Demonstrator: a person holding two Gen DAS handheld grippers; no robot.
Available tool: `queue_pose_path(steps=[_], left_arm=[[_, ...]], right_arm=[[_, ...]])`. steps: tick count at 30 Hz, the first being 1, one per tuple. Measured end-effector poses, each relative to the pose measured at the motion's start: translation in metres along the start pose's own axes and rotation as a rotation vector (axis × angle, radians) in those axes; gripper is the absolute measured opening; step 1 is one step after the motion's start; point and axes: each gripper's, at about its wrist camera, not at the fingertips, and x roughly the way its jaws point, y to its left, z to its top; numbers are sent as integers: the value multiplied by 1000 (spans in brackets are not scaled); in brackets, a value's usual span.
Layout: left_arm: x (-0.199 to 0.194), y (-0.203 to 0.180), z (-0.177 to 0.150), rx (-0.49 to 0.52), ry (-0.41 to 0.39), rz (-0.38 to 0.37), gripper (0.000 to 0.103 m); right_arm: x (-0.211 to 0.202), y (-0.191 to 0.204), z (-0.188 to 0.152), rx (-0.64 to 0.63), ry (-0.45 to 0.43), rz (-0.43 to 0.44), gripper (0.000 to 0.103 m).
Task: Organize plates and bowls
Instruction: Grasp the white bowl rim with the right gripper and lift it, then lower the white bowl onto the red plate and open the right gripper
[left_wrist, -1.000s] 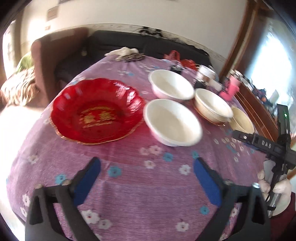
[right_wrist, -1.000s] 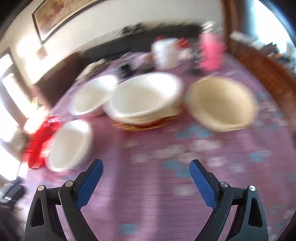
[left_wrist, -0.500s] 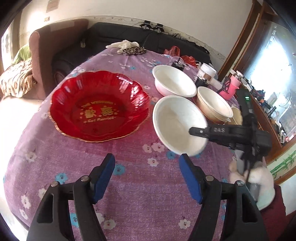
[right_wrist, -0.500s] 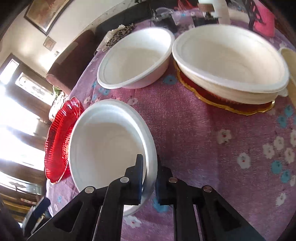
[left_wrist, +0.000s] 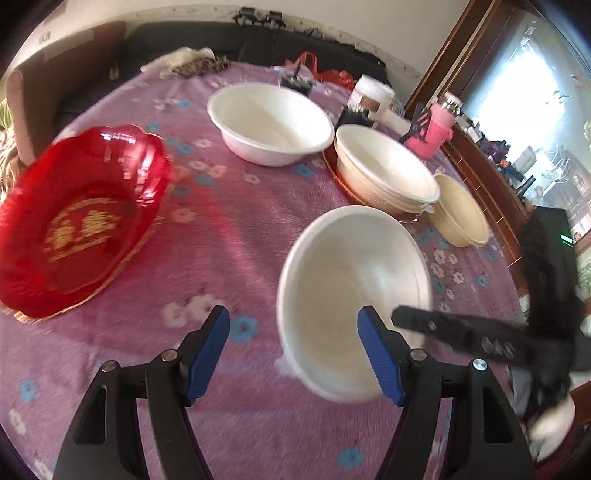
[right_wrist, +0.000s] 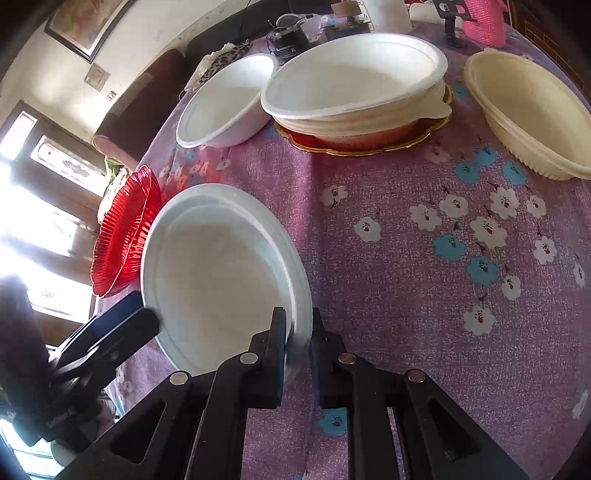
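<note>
Lifted since before, the white bowl (right_wrist: 221, 273) hangs pinched at its near rim by the right gripper (right_wrist: 297, 332); left gripper (left_wrist: 293, 347) spread, empty; stack (right_wrist: 354, 85) lies ahead.

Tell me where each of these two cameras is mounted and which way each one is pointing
Left wrist: sits on the left gripper, looking forward across the purple tablecloth at the red plate and bowls; its open blue-padded fingers show, plus the right gripper's dark body at right.
Right wrist: sits on the right gripper, looking along fingers shut on the white bowl; part of the left gripper shows lower left.
Shared: the held white bowl, red plate, stacked bowls, cream bowl.
</note>
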Motion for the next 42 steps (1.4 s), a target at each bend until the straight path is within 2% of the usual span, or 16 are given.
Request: queue_pose_path(steps=[5,6,8,9,10,13,15,17,20,26,29,32,37,42], left_arm=[[35,-6,11,9,75,28,71],[41,-3,12,-12,93,23,67],[40,-5,15,-14,84,18,51],[41,-5,15,-16,98,0,34],[41,-5,15,-21,110,-9,29],[41,-8,13,-17,103,18,18],[38,-6,10,-34,101,6,13],[30,-3,9,-52,88,-8,13],[11,0,7,-71,52,-25,13],[-50,28,17,-127,-91,9,14],[-79,56,29,-163,-158,63,14],[-95,94,43,-213,-195,134,14],[-87,150,55,-280,-159,221,14],[-60,193,58,-334,-87,259,14]], right_arm=[[-5,4,-2,-13,-37,-5,19],[-4,6,-1,-13,-42,-3,20],[-5,6,-1,-15,-52,-3,23],[-6,6,-2,-17,-56,-2,23],[-5,6,-3,-17,-59,-14,27],[-8,2,-7,-17,-65,-13,27],[-7,3,-8,-20,-82,-30,25],[-15,7,-10,-29,-111,-24,19],[-28,20,-11,-50,-155,-9,19],[-40,79,8,-140,-212,38,19],[-31,122,20,-205,-223,70,19],[-8,164,34,-250,-196,100,19],[45,213,50,-304,-145,59,19],[89,227,59,-303,-89,25,19]])
